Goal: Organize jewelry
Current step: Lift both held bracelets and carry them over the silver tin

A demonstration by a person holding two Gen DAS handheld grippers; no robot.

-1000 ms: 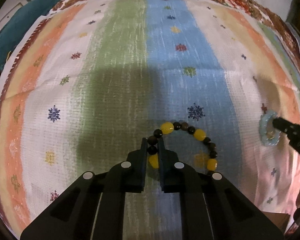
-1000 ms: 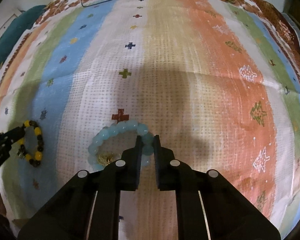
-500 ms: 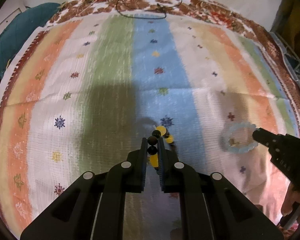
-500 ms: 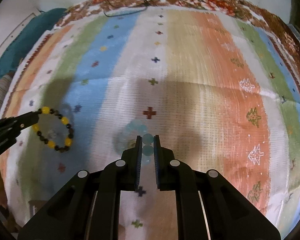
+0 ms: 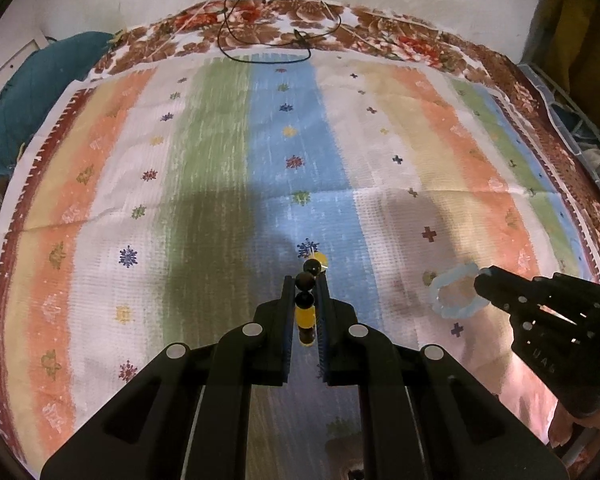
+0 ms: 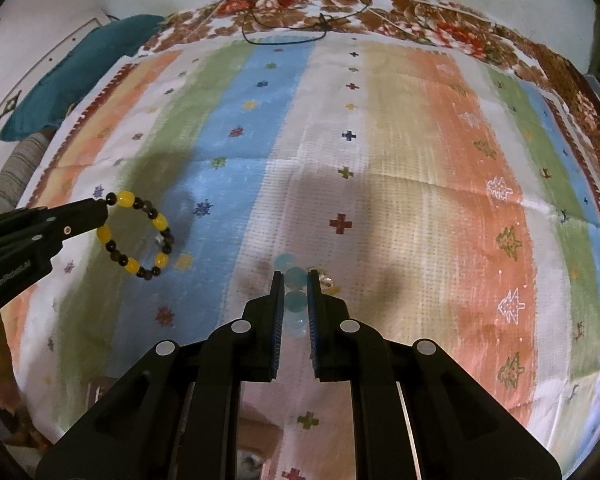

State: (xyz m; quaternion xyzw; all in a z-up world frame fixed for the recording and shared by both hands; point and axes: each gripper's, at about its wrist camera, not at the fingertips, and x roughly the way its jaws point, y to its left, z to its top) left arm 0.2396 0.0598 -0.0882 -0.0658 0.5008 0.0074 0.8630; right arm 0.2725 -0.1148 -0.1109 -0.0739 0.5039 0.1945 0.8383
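My left hand-held gripper [image 5: 305, 300] pinches the yellow-and-black bracelet [image 5: 305, 312], edge-on here; the right view shows its full loop. My right hand-held gripper [image 6: 293, 300] clamps the pale blue bracelet [image 6: 294, 302] above the striped cloth [image 6: 400, 160].

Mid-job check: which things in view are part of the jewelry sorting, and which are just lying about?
Part of the job:
- yellow and black bead bracelet, pinched in the left gripper
- pale blue bead bracelet, pinched in the right gripper

Just lying about:
- striped cloth covering the surface
- black cord at the far edge
- teal fabric off to the left
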